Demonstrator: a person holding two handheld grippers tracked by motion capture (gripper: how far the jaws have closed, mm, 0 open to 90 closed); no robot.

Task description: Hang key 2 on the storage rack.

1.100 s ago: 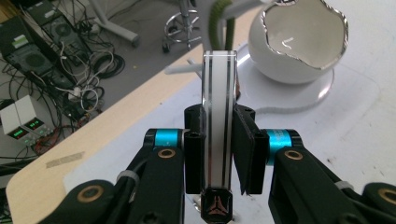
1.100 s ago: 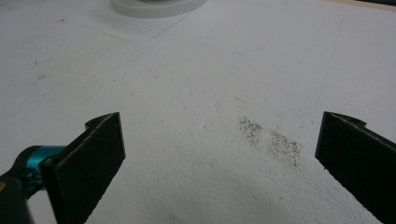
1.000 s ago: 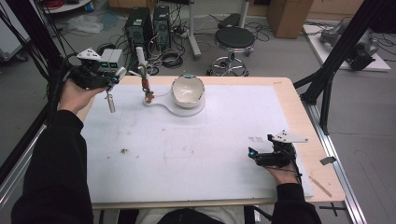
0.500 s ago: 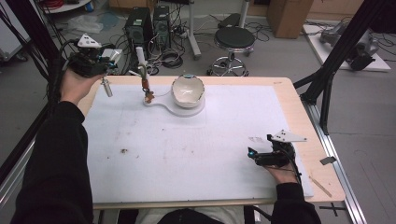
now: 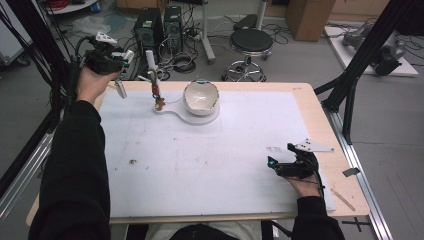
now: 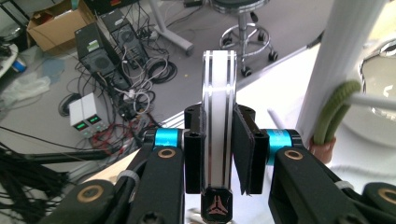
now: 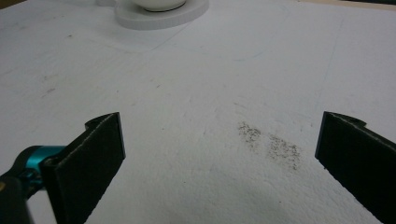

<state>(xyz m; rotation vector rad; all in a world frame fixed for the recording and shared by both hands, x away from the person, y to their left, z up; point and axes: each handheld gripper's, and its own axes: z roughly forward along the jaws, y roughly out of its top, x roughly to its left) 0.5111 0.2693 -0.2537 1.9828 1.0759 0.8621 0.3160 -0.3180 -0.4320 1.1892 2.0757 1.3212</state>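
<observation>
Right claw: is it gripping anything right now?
No. In the right gripper view the right claw has its jaws spread wide with just the bare white table mat between them.

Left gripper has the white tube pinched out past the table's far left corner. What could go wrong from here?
1. The left gripper grips the white tube near one end, over the floor; a slip would likely drop it among the cables.
2. The white post with its green loop stands close beside the tube; swinging back may knock it or the bowl.
</observation>
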